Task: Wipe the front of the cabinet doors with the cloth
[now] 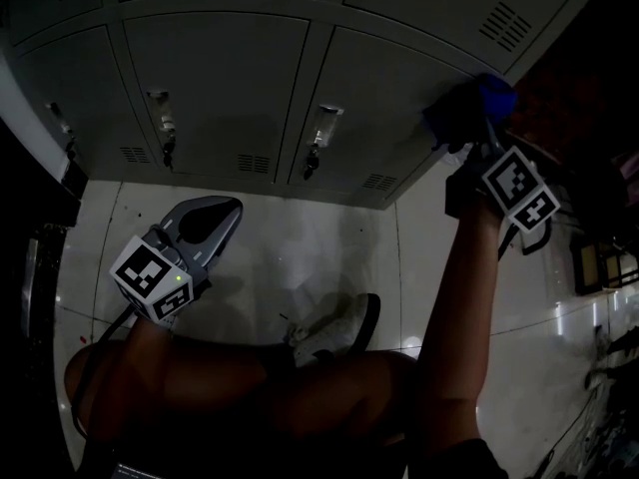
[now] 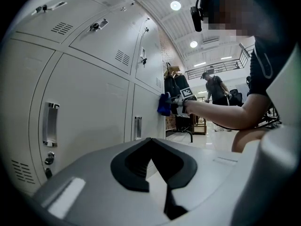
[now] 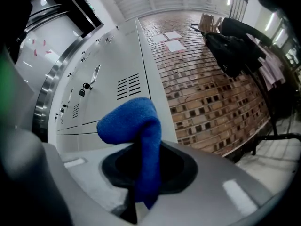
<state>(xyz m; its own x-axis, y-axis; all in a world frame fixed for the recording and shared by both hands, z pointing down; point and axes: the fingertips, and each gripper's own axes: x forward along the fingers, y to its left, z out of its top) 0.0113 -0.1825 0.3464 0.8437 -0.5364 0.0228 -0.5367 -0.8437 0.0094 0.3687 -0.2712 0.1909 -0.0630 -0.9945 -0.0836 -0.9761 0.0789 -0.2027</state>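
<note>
The grey cabinet doors [image 1: 215, 83] fill the top of the head view, each with a handle and vent slots. My right gripper [image 1: 469, 120] is shut on a blue cloth [image 1: 491, 96] and holds it against the rightmost door [image 1: 399, 98]. The right gripper view shows the cloth [image 3: 136, 126] folded over and pinched between the jaws of the right gripper [image 3: 141, 147], in front of a vented door [image 3: 127, 86]. My left gripper [image 1: 232, 208] hangs low over the floor, shut and holding nothing. Looking along the doors [image 2: 89, 102], the left gripper view catches the cloth [image 2: 164, 104] on the door face.
A white tiled floor [image 1: 300, 257] lies below the cabinets. The person's legs and a shoe [image 1: 339, 327] are at the bottom. A brick wall [image 3: 211, 88] and a rack of dark bags [image 3: 235, 51] stand right of the cabinets. Another person [image 2: 215, 89] stands far off.
</note>
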